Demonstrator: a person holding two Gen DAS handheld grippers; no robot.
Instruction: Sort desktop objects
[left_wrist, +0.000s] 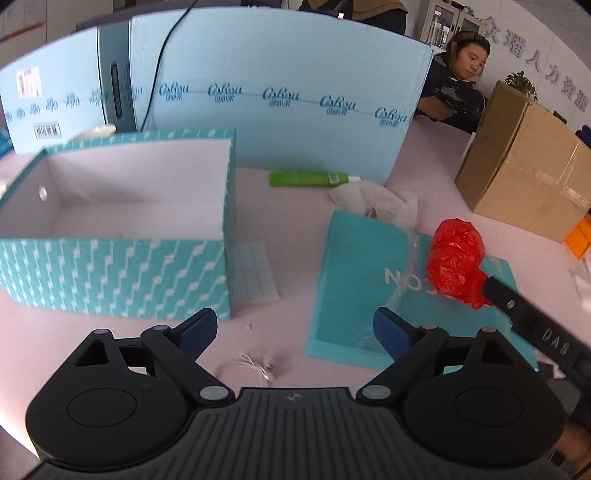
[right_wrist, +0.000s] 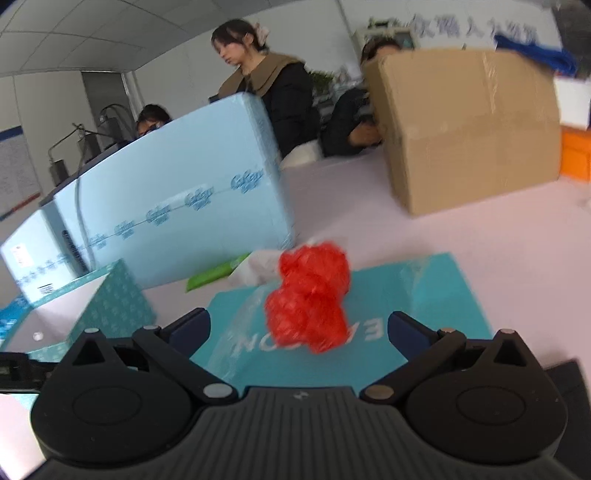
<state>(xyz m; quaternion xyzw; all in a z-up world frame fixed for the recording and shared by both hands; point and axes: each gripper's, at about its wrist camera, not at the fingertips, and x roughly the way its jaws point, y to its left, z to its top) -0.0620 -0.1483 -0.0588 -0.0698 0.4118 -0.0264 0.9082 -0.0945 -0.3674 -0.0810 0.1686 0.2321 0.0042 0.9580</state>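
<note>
Nearest us, our left gripper (left_wrist: 294, 328) hangs with fingers spread over one white earphone cable (left_wrist: 255, 365) on the pink table (left_wrist: 280, 221). Our right gripper (right_wrist: 297, 332) is spread wide too, pinching nothing; one crumpled red bag (right_wrist: 312, 295) sits just before it above one teal folder (right_wrist: 436, 291). One open patterned box (left_wrist: 122, 229) stands toward the table's left edge, one green tube (left_wrist: 306, 178) behind the folder, two cardboard-type boxes beyond.

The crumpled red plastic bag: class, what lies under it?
The red plastic bag sits over a teal folder with a clear sleeve. The print beneath it is partly covered.
</note>
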